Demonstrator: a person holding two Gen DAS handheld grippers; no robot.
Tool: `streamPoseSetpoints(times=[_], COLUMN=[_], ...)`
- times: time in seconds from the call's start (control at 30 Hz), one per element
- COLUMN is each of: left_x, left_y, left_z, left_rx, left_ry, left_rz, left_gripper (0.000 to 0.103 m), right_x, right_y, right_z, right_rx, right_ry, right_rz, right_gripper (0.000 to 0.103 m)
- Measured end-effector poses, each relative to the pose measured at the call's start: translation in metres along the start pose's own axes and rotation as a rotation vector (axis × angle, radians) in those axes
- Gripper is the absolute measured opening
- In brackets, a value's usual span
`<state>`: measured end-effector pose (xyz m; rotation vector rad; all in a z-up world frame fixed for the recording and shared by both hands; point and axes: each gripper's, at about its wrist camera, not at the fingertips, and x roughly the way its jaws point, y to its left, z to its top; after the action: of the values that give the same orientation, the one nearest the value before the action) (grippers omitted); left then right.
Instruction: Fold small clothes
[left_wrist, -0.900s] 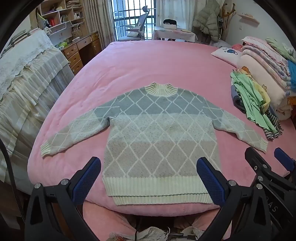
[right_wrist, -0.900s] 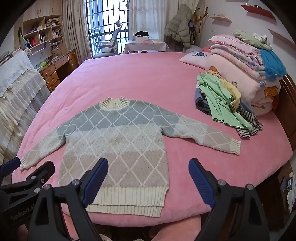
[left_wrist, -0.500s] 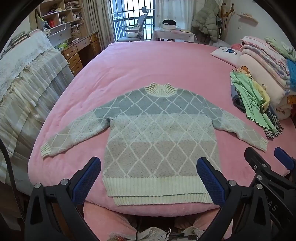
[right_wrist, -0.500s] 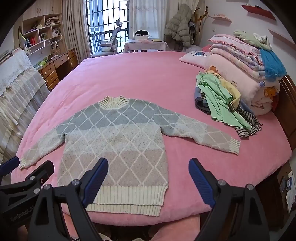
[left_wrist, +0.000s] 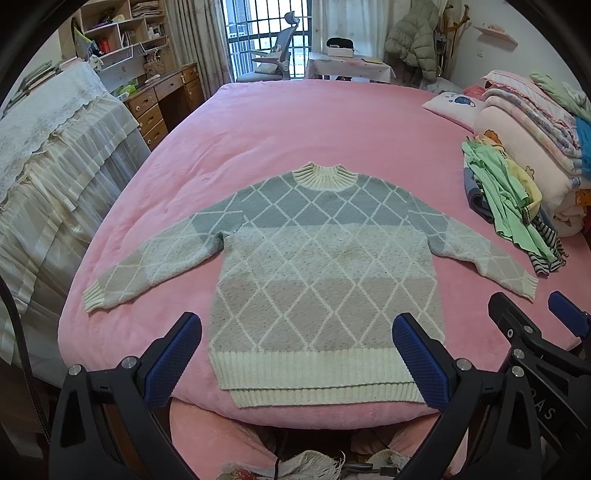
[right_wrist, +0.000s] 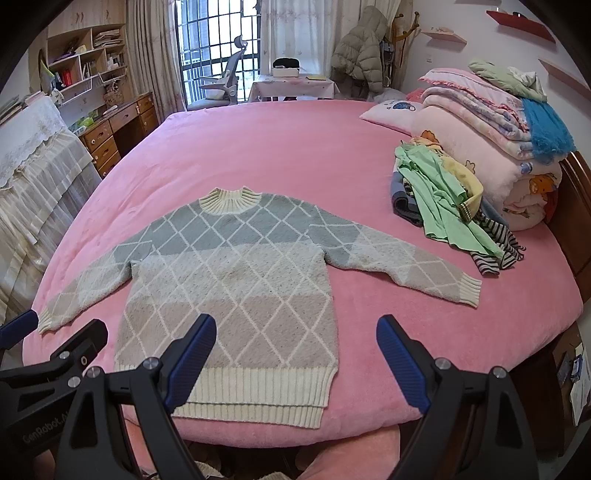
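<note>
Currently, the sweater (left_wrist: 325, 266) lies flat and face-up on the pink bed (left_wrist: 314, 122), collar toward the far side, hem at the near edge, both sleeves spread outward. No fold has been made; the step in hand is judged to be the approach before the first fold.

Tool state:
- The left tool (left_wrist: 297, 354) stands fully open with nothing between its blue pads. It hovers above the hem, clear of the fabric.
- The right tool (right_wrist: 295, 354) is likewise wide open and empty, poised over the hem's right portion and the bare bed beside it.

Pose: both tools point forward and steeply down toward the near half of the sweater, side by side. Each shows at the edge of the other's view.

Next move, as a judgement: a sleeve fold is the likely first operation. Each tool would need to travel outward to a cuff, the left cuff (left_wrist: 94, 297) or the right cuff (right_wrist: 469, 291), descend, pinch the knit only, and carry it across the body. The plush bed cover may be caught along with the knit if the pads go too deep.

A pile of other clothes (right_wrist: 443, 195) sits well apart at the right, beside stacked blankets (right_wrist: 487, 122).
</note>
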<state>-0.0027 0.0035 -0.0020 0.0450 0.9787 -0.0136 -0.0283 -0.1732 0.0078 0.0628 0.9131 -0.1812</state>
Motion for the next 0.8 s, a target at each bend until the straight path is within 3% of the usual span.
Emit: streamPoseSetpoints(times=[0.8], left_x=[0.001], left_y=[0.013], left_z=[-0.005], left_rx=[-0.028], left_ry=[0.016], left_rz=[-0.017], left_gripper=[0.103], right_x=[0.000], right_y=[0.014], right_z=[-0.005], right_rx=[-0.014], right_ry=[0.011], right_rz=[0.001], right_gripper=[0.089])
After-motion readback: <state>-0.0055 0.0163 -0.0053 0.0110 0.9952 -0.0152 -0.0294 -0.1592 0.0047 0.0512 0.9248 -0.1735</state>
